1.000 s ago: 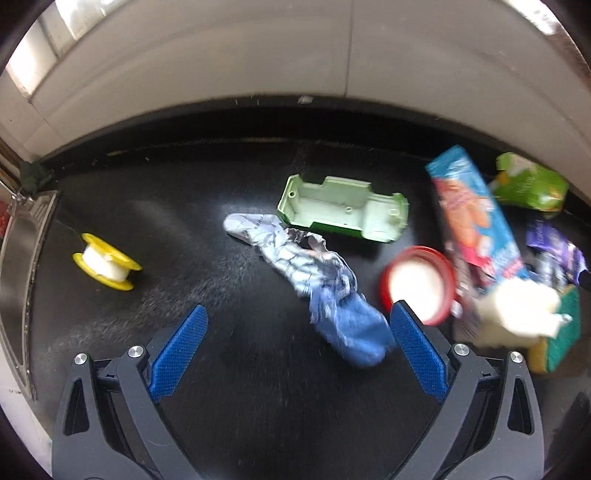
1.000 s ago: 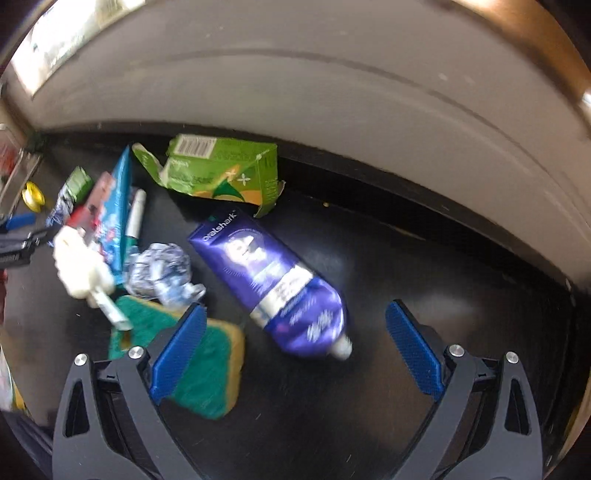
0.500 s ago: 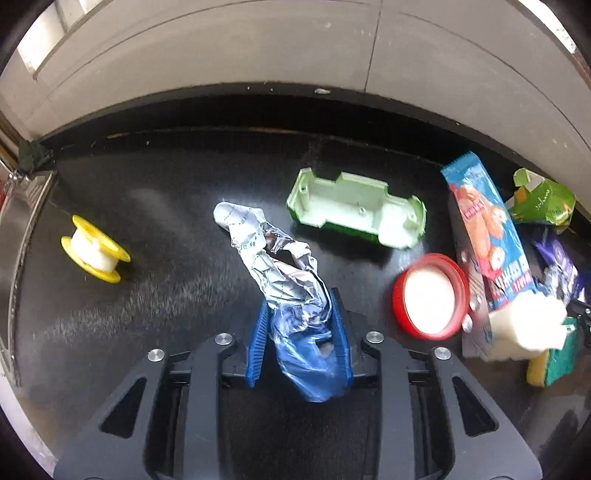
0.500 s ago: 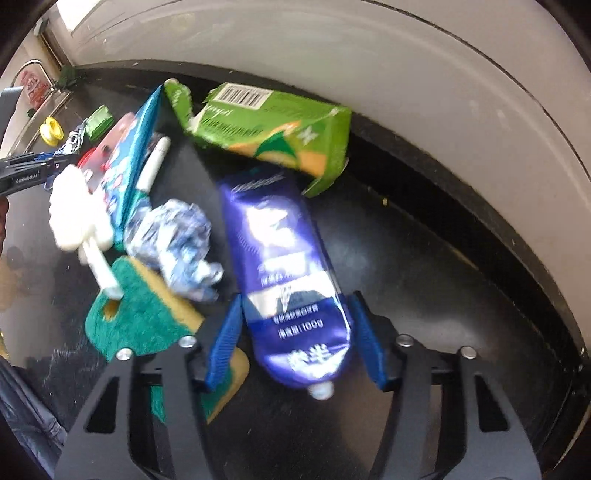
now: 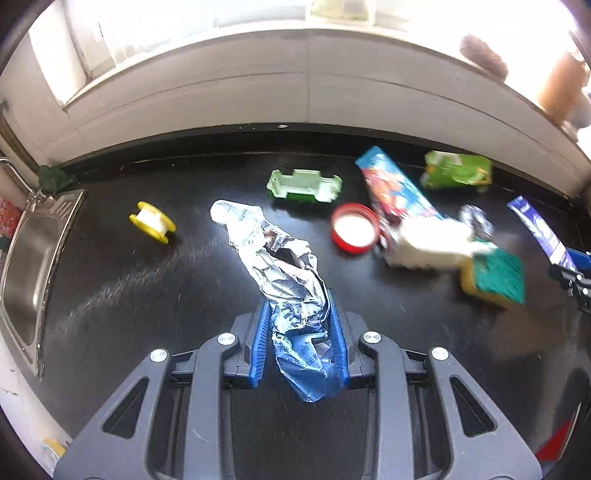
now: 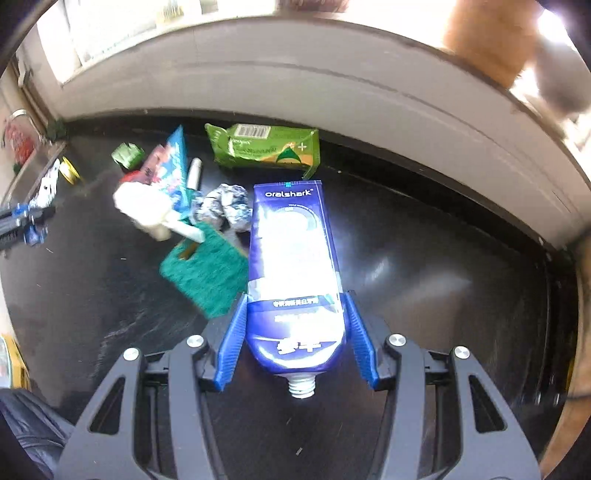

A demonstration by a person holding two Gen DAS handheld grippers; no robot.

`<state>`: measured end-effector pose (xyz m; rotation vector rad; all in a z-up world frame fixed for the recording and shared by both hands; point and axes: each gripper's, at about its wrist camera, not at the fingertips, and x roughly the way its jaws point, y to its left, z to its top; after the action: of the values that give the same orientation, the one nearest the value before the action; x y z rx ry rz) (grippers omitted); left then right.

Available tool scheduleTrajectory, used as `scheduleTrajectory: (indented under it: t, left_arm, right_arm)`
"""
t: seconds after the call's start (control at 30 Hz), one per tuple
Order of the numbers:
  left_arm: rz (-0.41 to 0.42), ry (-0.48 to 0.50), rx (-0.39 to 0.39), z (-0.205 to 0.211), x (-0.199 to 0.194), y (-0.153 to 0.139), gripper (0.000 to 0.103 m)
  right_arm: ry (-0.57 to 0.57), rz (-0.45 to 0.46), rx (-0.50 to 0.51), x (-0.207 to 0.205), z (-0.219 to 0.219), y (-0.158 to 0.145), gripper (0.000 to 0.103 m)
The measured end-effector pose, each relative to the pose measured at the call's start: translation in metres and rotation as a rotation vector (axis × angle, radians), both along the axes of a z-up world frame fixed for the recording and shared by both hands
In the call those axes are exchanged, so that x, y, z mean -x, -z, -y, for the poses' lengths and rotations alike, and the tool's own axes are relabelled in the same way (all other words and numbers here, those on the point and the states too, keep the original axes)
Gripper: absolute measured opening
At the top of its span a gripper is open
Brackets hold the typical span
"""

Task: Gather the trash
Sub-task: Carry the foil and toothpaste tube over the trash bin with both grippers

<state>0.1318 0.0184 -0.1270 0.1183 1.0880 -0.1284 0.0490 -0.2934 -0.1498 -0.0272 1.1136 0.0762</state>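
Glossy black countertop (image 5: 110,295), steel sink (image 5: 26,266) at left, pale backsplash (image 5: 306,99), bright window (image 5: 184,22) above.

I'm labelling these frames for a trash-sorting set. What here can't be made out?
- Left wrist view: the white object beside the red lid is motion-blurred; identity unclear.
- Left wrist view: the right gripper is cut by the frame edge.
- Right wrist view: the toothpaste tube print is washed out by glare.
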Motion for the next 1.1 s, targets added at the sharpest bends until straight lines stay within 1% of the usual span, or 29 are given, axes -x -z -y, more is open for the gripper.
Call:
scheduleTrajectory:
  t: [0.03,0.1,0.17,0.33,0.43,0.53,0.6,0.73,0.77,0.83,0.93,1.0,1.1]
  left_arm:
    - [0.005,0.007,-0.005,0.008,0.012,-0.005,0.029]
    - [0.014,0.017,-0.002,0.007,0.028,-0.011,0.029]
    - [0.021,0.021,-0.001,0.01,0.043,-0.017,0.029]
    - [0.034,0.016,-0.004,0.002,0.068,-0.024,0.029]
    - [0.048,0.003,-0.008,-0.008,0.077,-0.028,0.029]
    - [0.063,-0.028,-0.009,-0.024,0.087,-0.035,0.029]
    - [0.079,-0.055,-0.015,-0.038,0.096,-0.04,0.029]
    - [0.114,-0.147,-0.039,-0.085,0.126,-0.05,0.029]
    - [0.118,-0.173,-0.045,-0.099,0.136,-0.051,0.029]
    - [0.12,-0.241,-0.055,-0.131,0.16,-0.05,0.029]
    - [0.109,-0.354,-0.067,-0.18,0.202,-0.042,0.029]
    - [0.088,-0.431,-0.07,-0.211,0.233,-0.031,0.029]
    - [0.054,-0.524,-0.05,-0.247,0.271,-0.012,0.029]
  right_arm:
    - [0.008,0.013,-0.005,0.008,-0.002,-0.006,0.052]
    - [0.016,0.034,-0.008,0.025,-0.008,-0.016,0.052]
    - [0.012,0.046,0.0,0.033,-0.025,-0.021,0.052]
    - [0.008,0.053,-0.005,0.05,-0.034,-0.028,0.052]
    - [-0.015,0.076,-0.016,0.056,-0.047,-0.04,0.052]
    - [-0.07,0.101,-0.039,0.061,-0.07,-0.056,0.052]
    - [-0.136,0.119,-0.059,0.059,-0.097,-0.067,0.052]
    - [-0.314,0.138,-0.113,0.057,-0.171,-0.083,0.052]
    - [-0.393,0.138,-0.13,0.058,-0.203,-0.086,0.052]
    - [-0.503,0.127,-0.157,0.06,-0.251,-0.089,0.052]
    - [-0.656,0.099,-0.196,0.07,-0.32,-0.089,0.052]
    - [-0.775,0.074,-0.217,0.084,-0.373,-0.087,0.052]
    - [-0.926,0.03,-0.224,0.109,-0.442,-0.079,0.052]
